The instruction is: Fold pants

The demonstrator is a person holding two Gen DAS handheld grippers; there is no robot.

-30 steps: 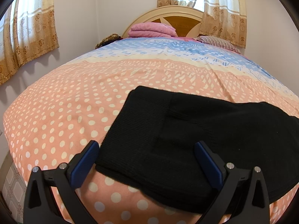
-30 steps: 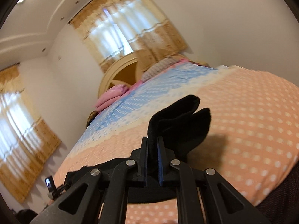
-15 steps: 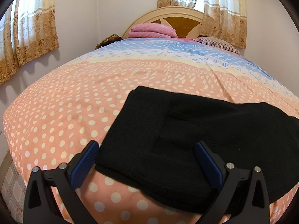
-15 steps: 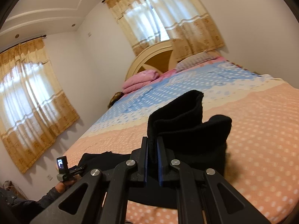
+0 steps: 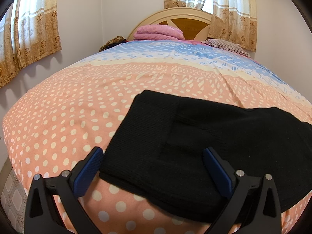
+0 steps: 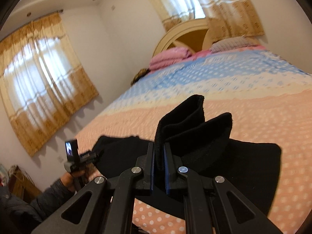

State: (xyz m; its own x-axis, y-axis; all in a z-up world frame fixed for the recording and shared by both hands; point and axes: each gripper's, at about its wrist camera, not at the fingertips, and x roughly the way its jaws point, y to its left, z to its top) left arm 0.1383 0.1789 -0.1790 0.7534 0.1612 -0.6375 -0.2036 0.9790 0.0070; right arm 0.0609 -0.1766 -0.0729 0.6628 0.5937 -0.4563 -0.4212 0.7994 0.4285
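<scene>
On bed [image 5: 81, 105]: pants [image 5: 204, 146] near edge.

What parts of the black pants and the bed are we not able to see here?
- Left wrist view: the black pants run off the right edge, so their far end is cut off.
- Right wrist view: the right gripper hides the pinched part.
- Right wrist view: the bedspread dots are blurred.
</scene>
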